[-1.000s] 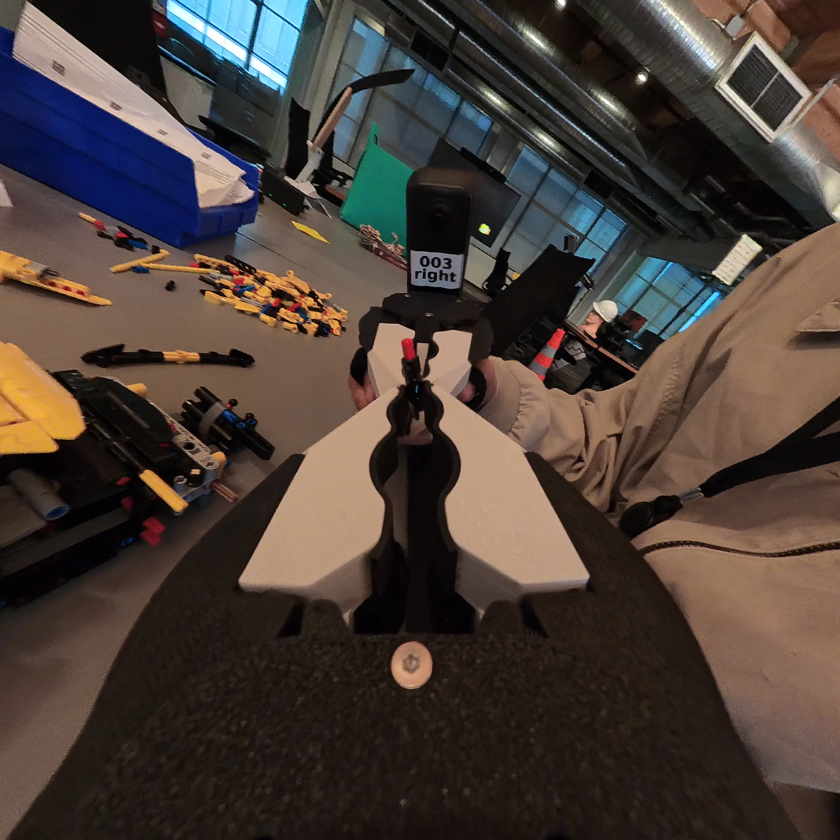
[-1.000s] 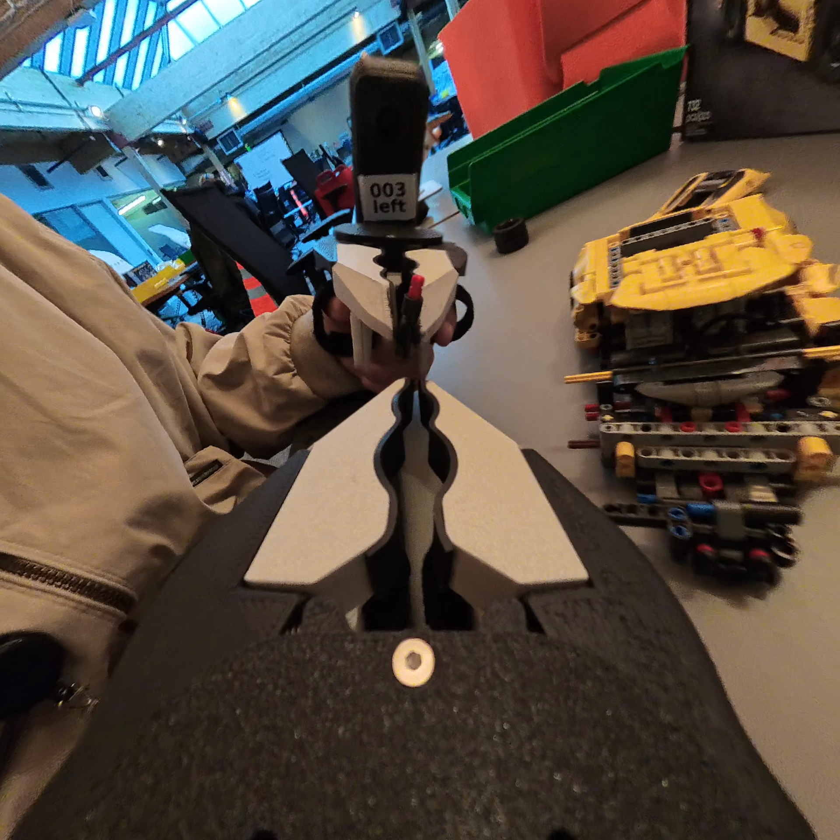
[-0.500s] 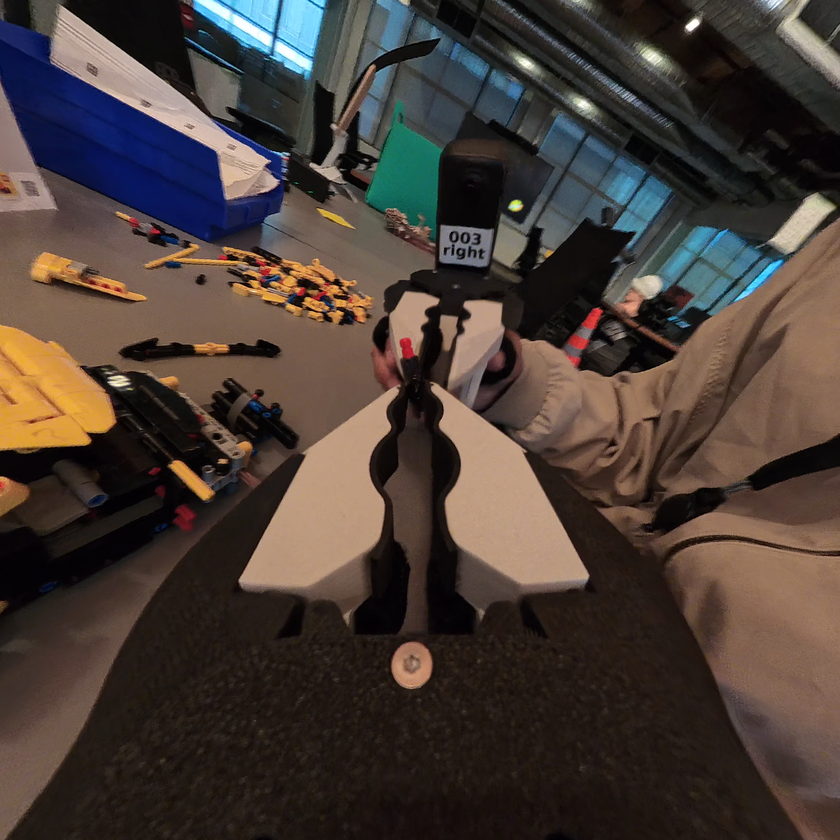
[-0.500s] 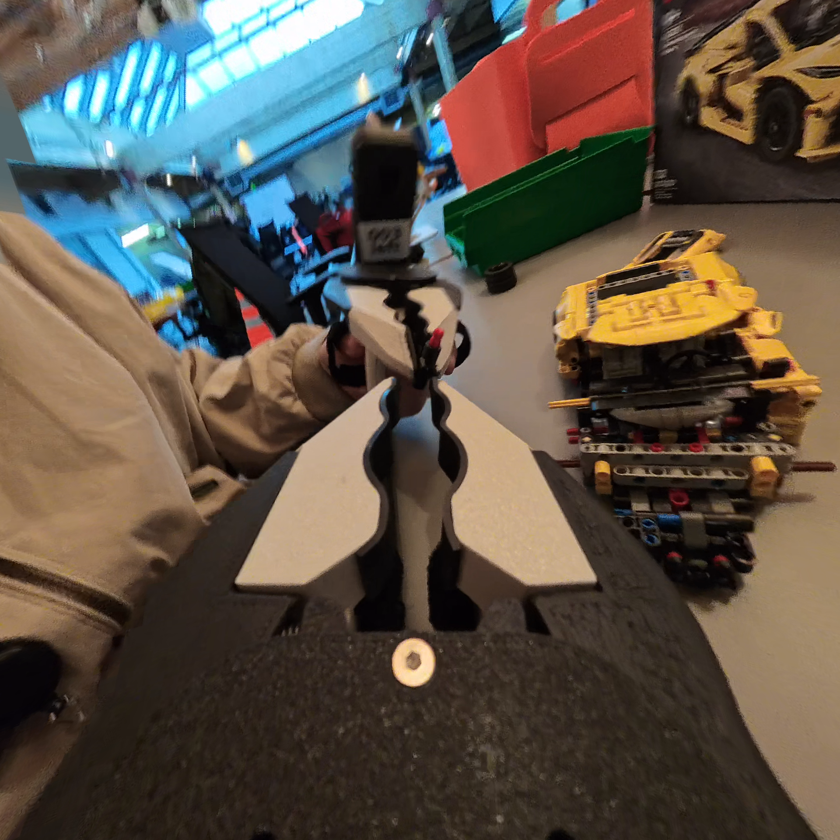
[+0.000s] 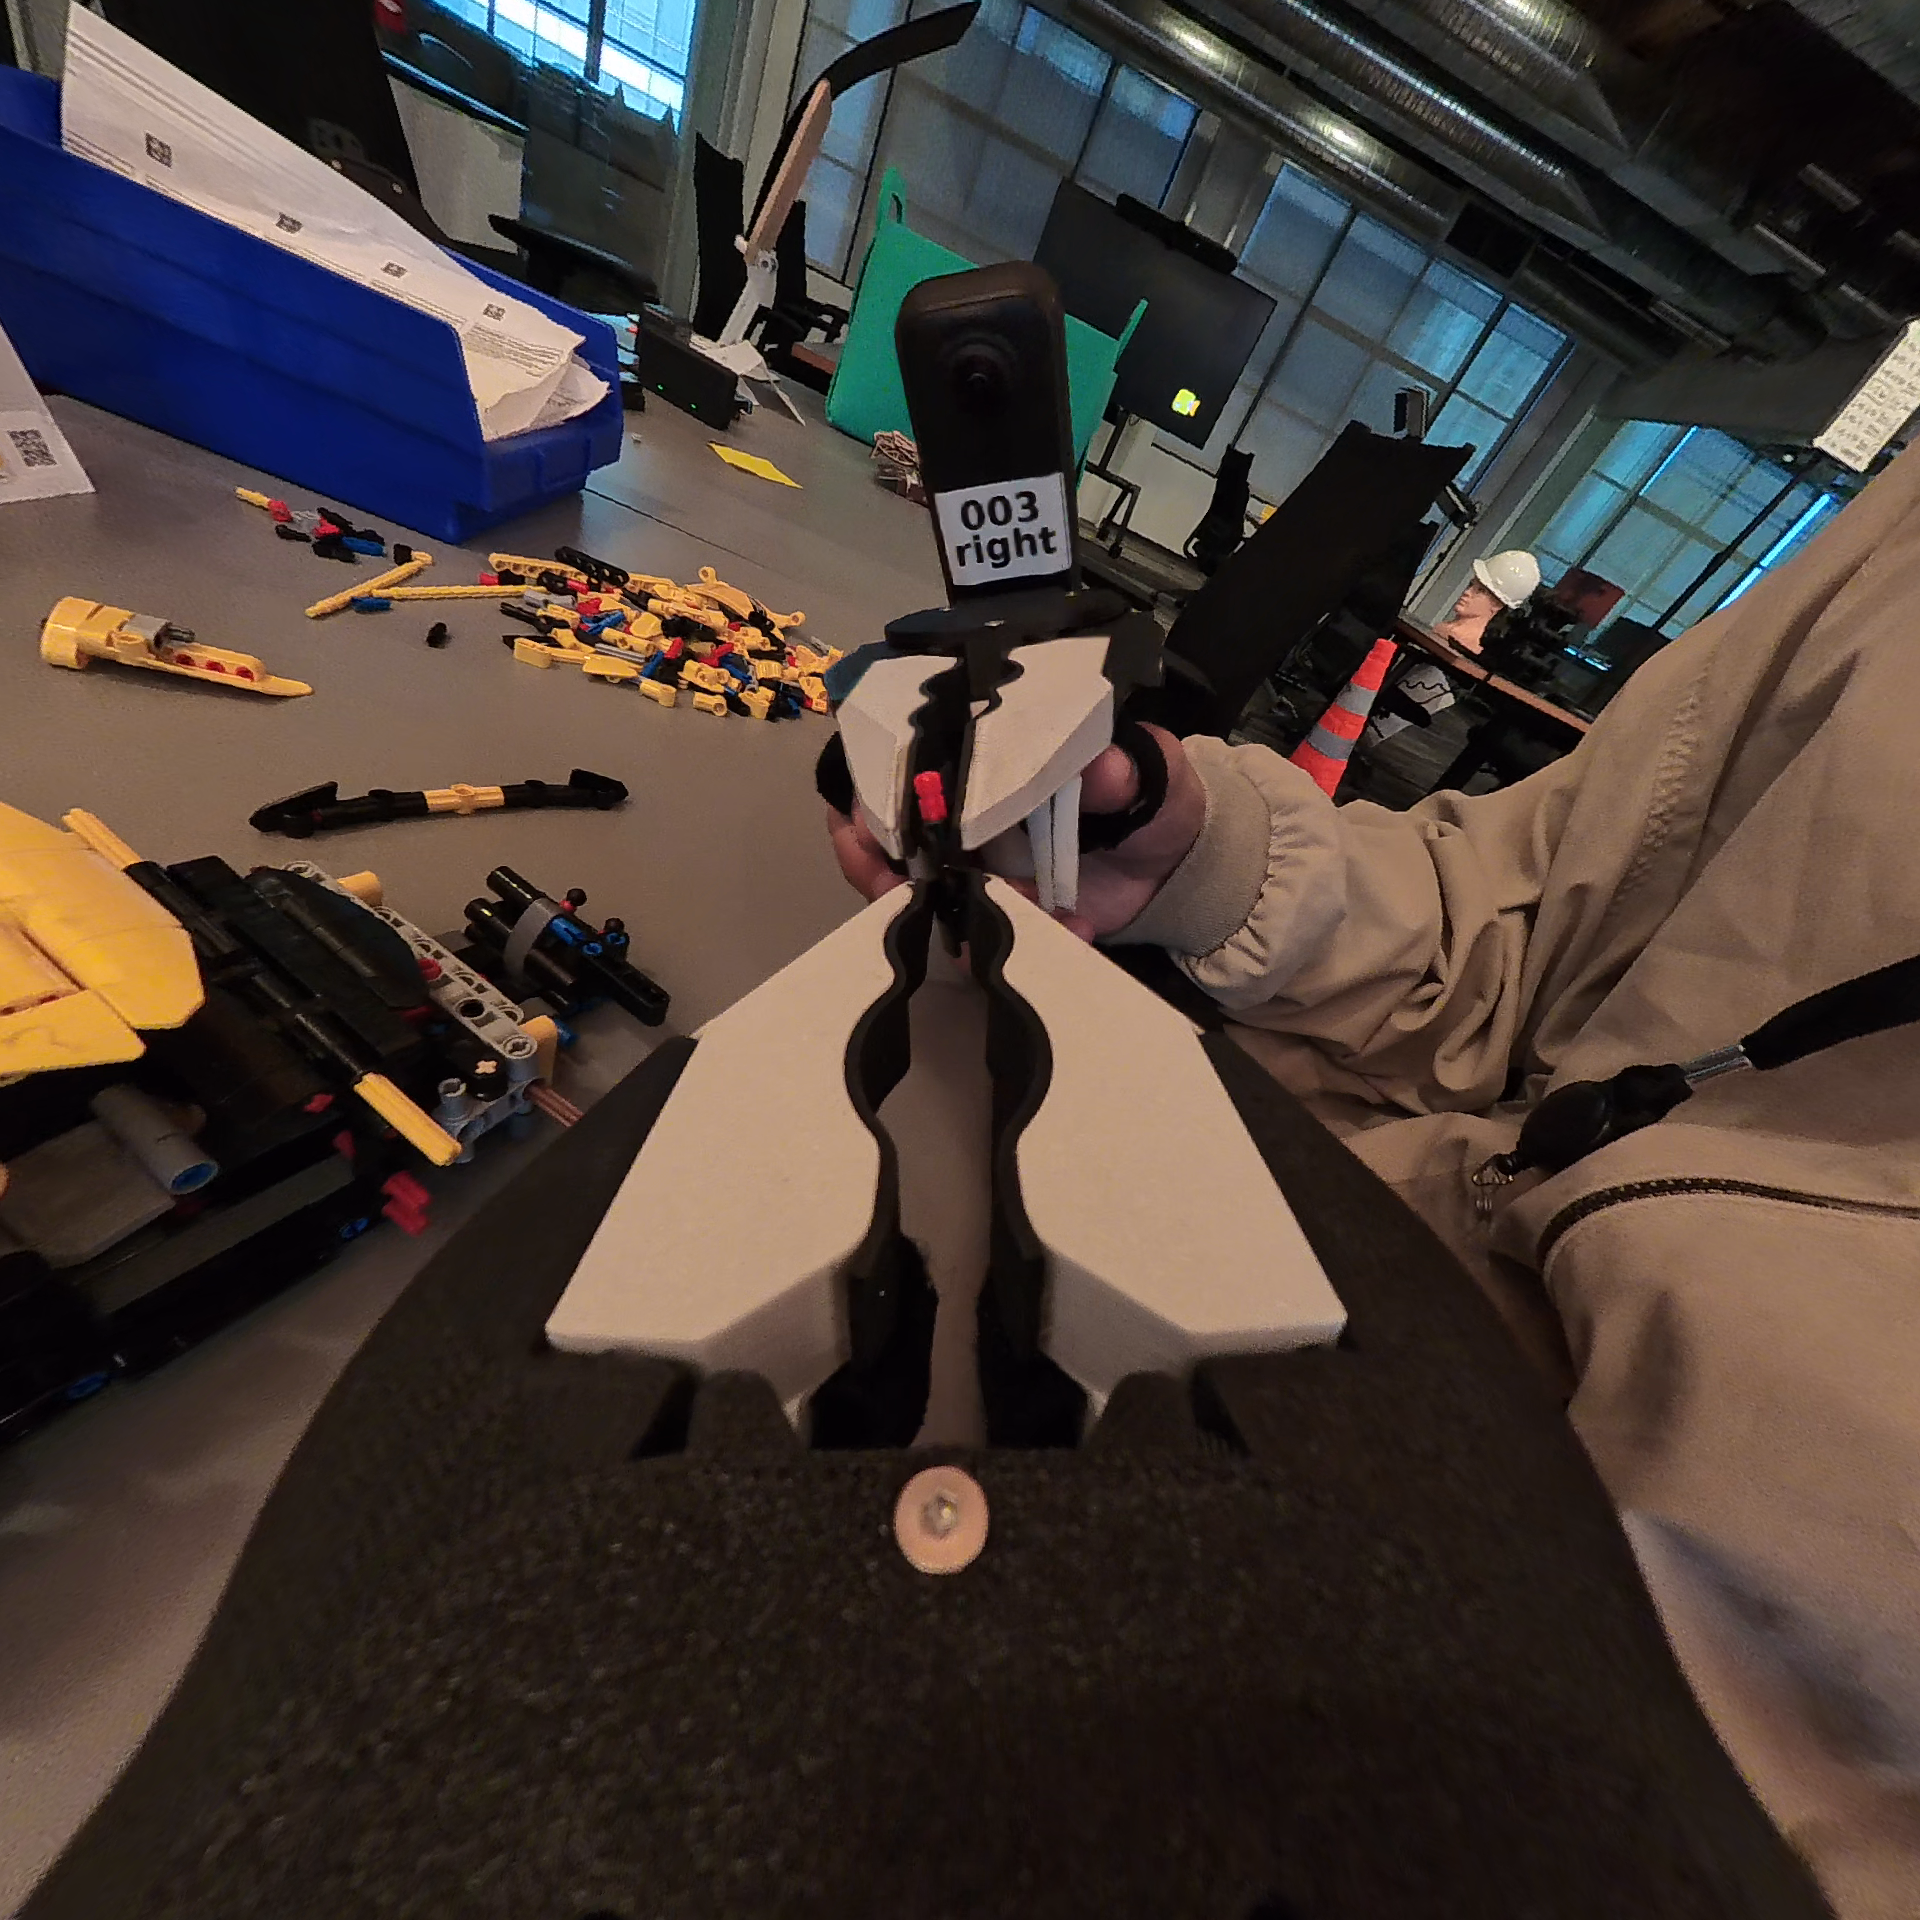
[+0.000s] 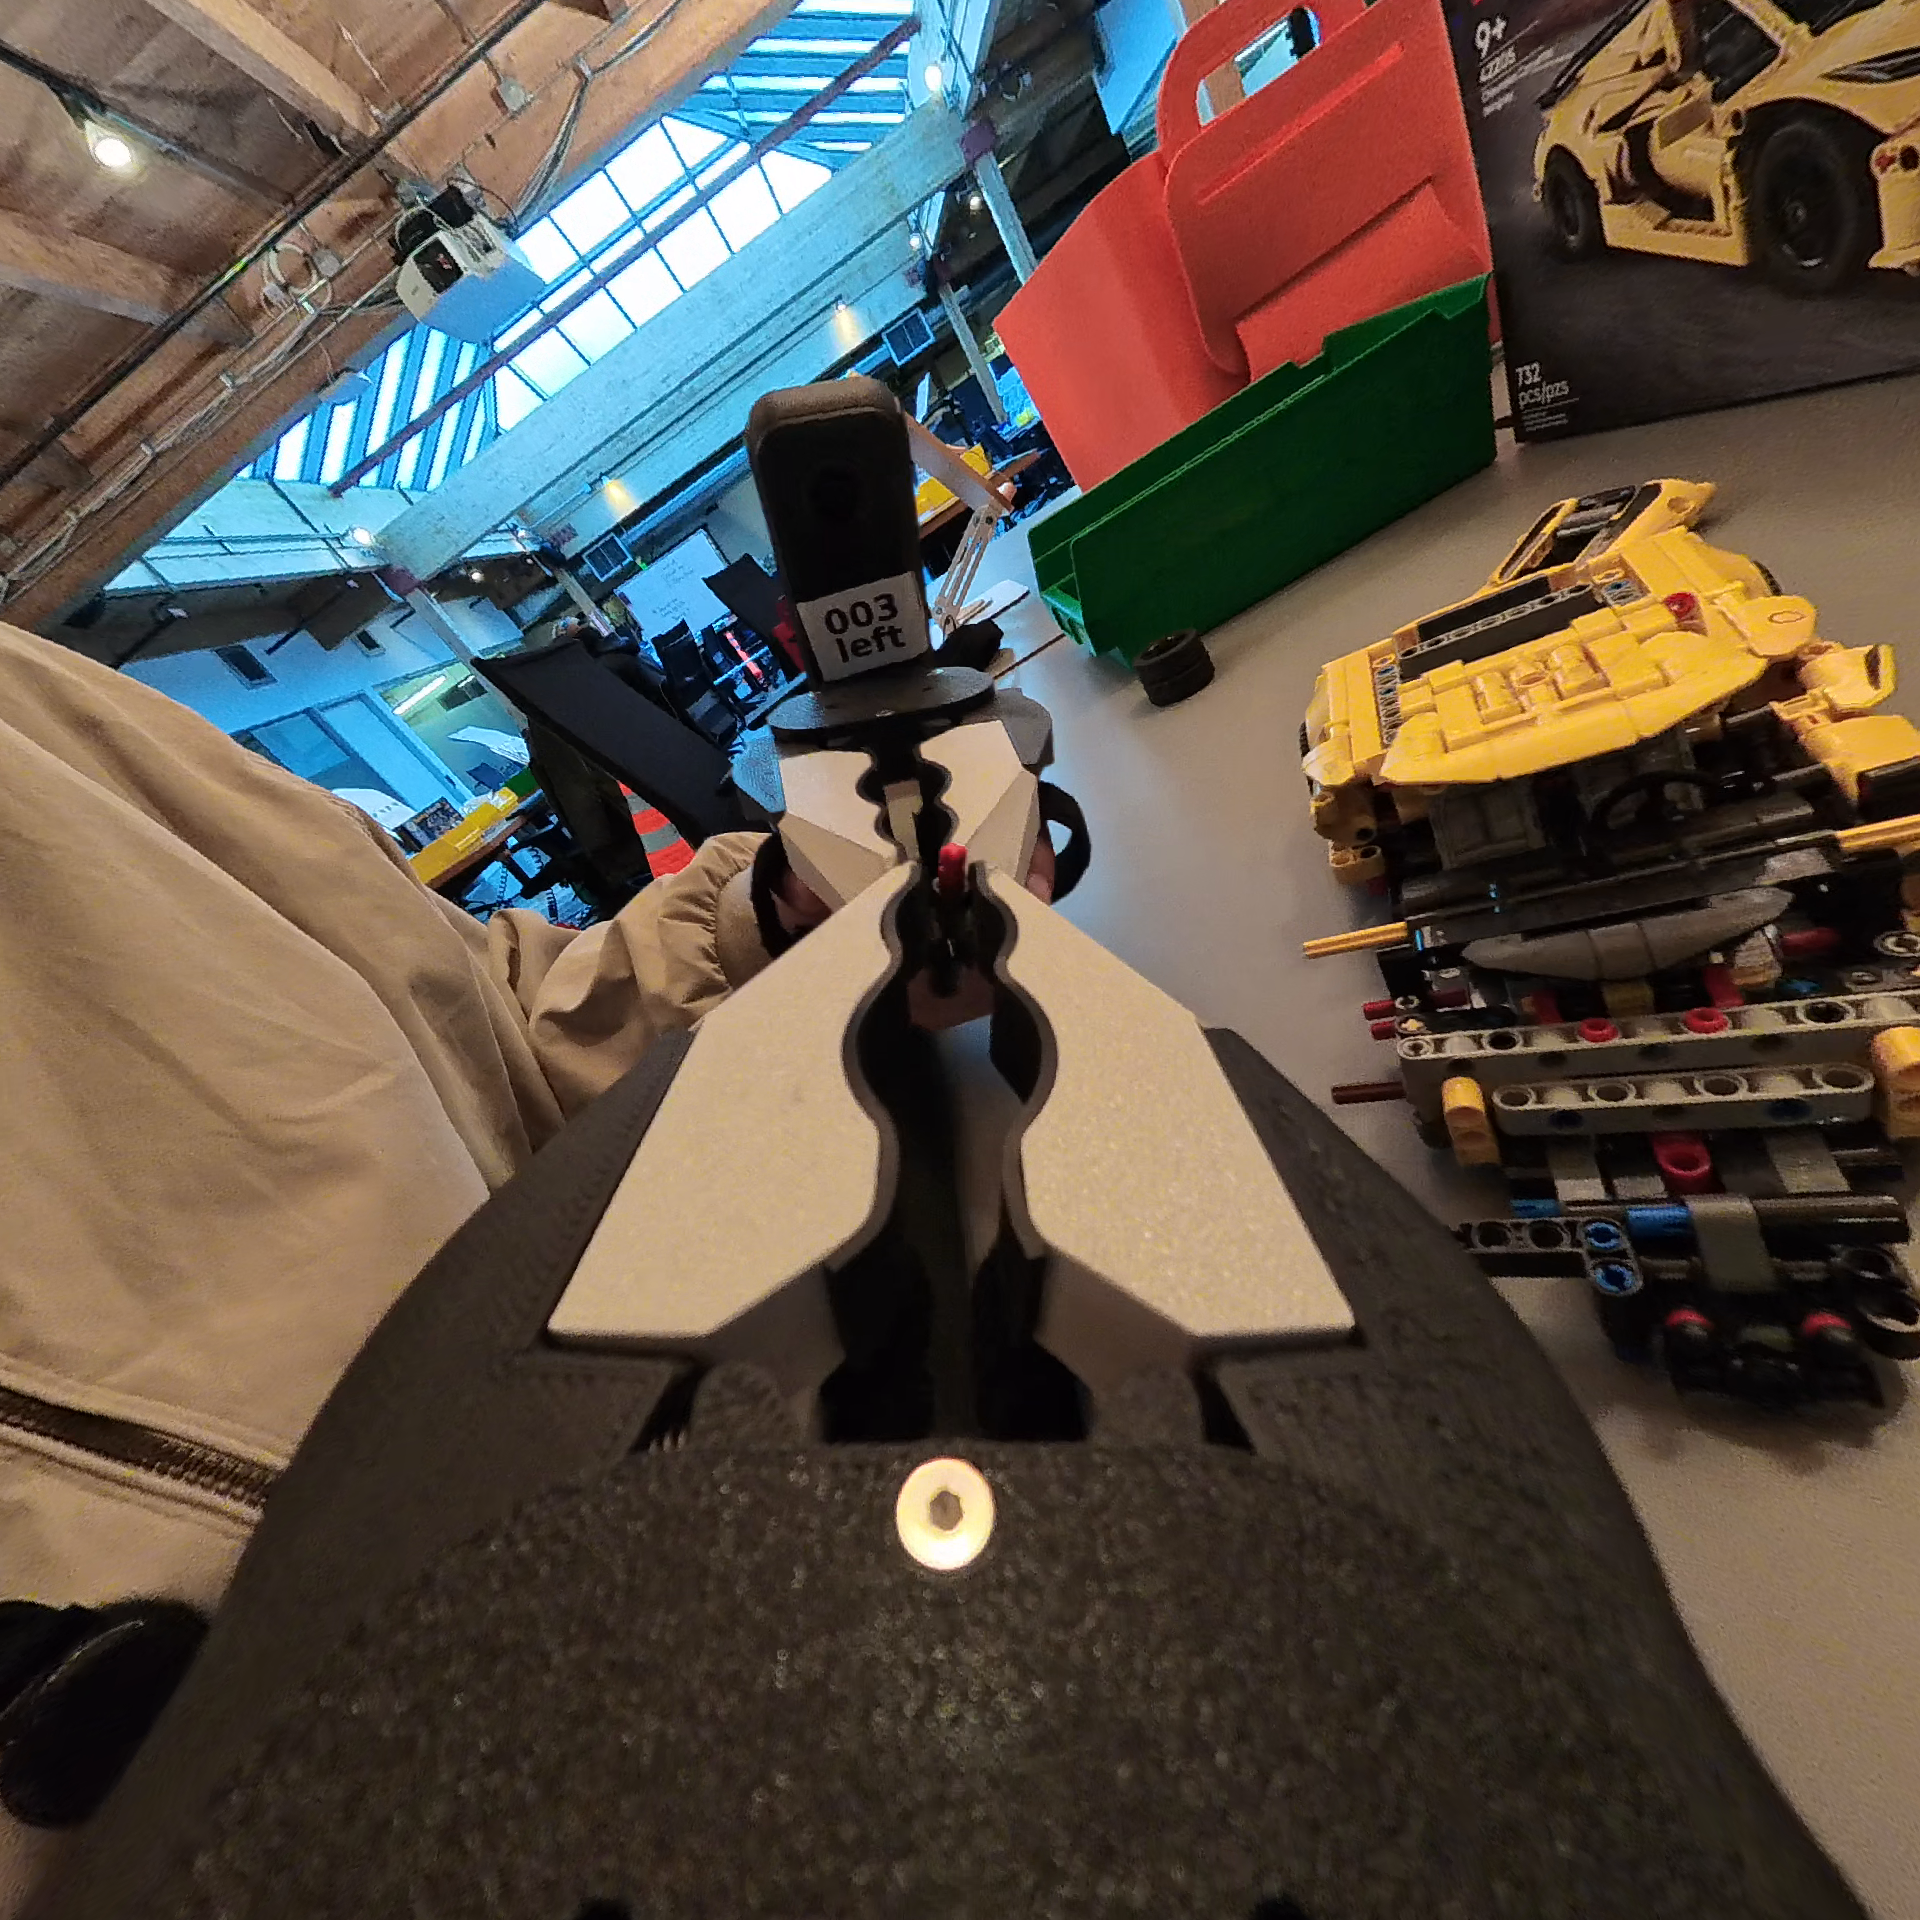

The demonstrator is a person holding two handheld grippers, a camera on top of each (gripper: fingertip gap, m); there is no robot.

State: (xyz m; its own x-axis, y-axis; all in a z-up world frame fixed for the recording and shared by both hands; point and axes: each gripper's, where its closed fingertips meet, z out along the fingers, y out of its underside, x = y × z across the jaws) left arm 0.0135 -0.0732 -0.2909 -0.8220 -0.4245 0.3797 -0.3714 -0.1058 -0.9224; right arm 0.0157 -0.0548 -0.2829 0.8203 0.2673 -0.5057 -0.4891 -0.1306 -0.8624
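My left gripper (image 5: 943, 902) and right gripper (image 6: 943, 883) face each other tip to tip above the grey table (image 5: 727, 852). Between them is a small black toy-brick piece with a red pin (image 5: 928, 798) on top. It also shows in the right wrist view (image 6: 950, 862). My right gripper is shut on it. My left gripper's jaws stand a narrow gap apart, closed on its lower end. The right gripper also shows in the left wrist view (image 5: 938, 857), and the left gripper in the right wrist view (image 6: 920, 847). A person in beige sleeves (image 5: 1403, 935) holds both.
A half-built yellow and black toy car (image 6: 1579, 748) lies on the table, also in the left wrist view (image 5: 208, 1039). Loose pieces (image 5: 665, 644), a black and yellow rod (image 5: 447, 800), a blue bin (image 5: 260, 312), a green bin (image 6: 1268, 499), a tyre (image 6: 1174, 665) and a box (image 6: 1714, 208) stand around. Both grippers' tips are close together, under 4 cm apart.
My right gripper's jaws widened half a second ago and have closed again on the piece. Both grippers have tilted and shifted slightly, still tip to tip.
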